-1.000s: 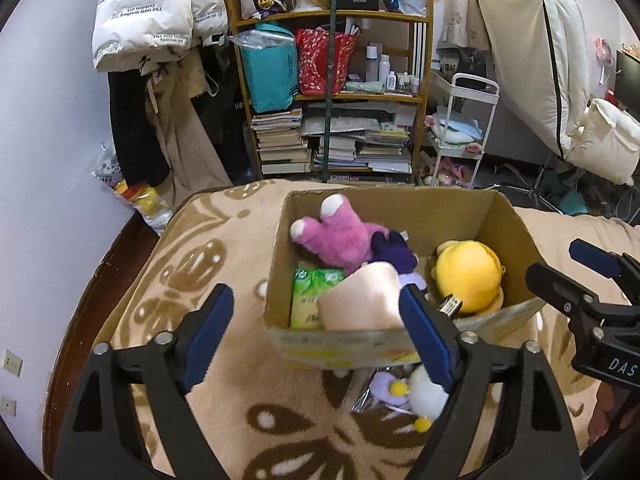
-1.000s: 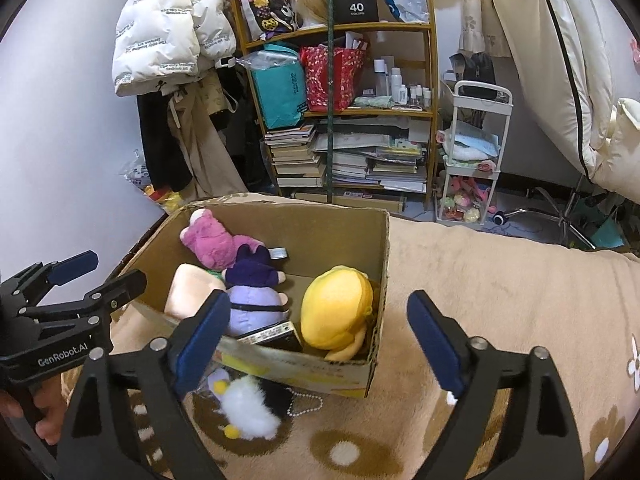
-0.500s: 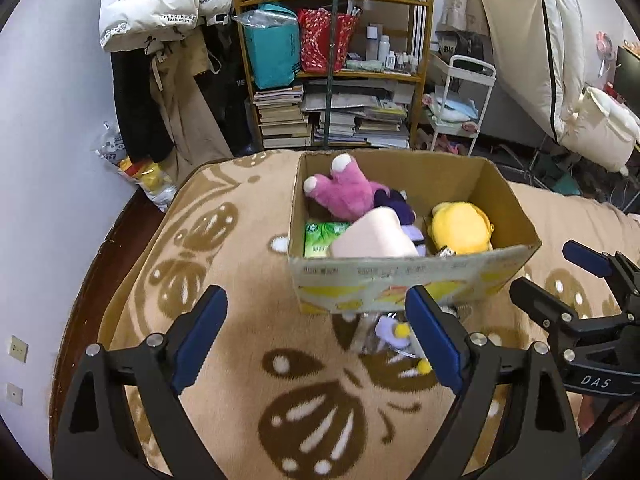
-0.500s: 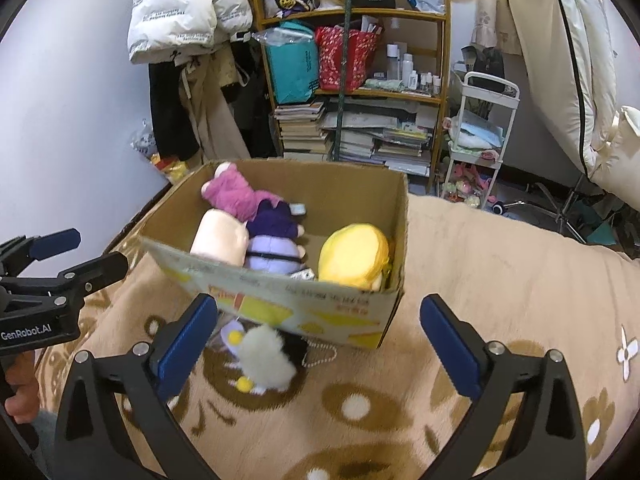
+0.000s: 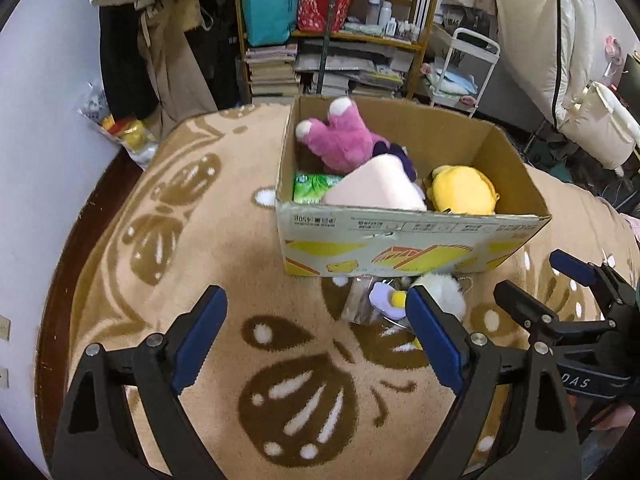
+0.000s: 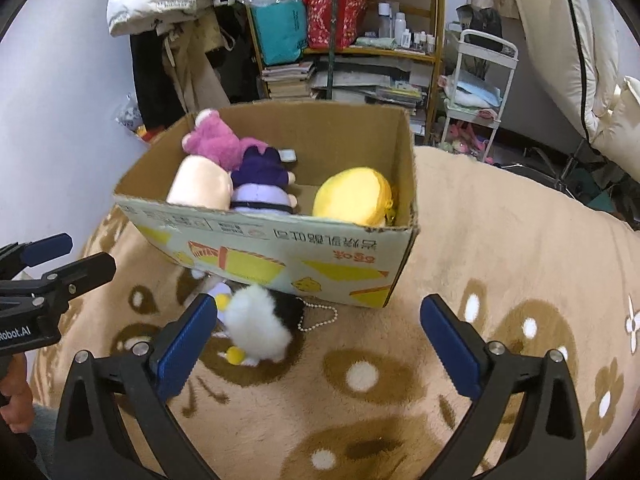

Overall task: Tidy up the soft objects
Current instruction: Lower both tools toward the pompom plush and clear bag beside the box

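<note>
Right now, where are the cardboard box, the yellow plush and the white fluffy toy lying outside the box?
cardboard box (image 6: 280,256): right wrist view, printed front wall.
yellow plush (image 6: 352,196): right wrist view, rounded top.
white fluffy toy (image 6: 260,324): right wrist view, fluffy body.

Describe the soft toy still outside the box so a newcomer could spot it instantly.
Find the cardboard box on the tan patterned blanket. On the blanket against its printed front wall lies the fluffy white toy. Unlike the pink, purple and yellow plush inside, it has white fur, yellow pompoms and a bead chain.
</note>
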`<state>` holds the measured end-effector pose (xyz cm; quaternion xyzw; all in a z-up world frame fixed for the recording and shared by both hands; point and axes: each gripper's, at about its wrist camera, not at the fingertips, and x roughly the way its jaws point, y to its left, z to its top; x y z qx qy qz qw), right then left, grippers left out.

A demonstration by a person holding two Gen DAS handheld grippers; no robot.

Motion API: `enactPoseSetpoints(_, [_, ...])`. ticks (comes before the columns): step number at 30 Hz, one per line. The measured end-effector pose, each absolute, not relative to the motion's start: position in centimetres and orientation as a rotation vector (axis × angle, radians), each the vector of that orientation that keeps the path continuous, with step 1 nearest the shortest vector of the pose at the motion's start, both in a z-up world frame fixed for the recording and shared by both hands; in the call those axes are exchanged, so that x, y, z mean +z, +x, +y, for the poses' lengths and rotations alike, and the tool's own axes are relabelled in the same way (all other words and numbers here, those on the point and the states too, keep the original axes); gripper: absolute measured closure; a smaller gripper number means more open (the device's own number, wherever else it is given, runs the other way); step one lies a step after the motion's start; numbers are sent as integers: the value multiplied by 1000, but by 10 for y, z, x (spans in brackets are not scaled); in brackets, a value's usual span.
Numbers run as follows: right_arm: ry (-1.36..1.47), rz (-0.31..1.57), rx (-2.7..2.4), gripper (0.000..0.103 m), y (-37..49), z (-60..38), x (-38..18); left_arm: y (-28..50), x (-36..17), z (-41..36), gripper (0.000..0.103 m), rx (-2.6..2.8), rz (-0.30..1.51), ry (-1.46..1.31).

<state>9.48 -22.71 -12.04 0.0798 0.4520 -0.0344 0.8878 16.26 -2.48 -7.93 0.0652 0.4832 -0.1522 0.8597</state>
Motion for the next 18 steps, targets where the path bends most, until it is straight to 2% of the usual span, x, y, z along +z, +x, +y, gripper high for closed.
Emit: enactPoseSetpoints(18, [131,1055,-5,0,122,-209,-159,189,-126,-29,13,-312,1124,99])
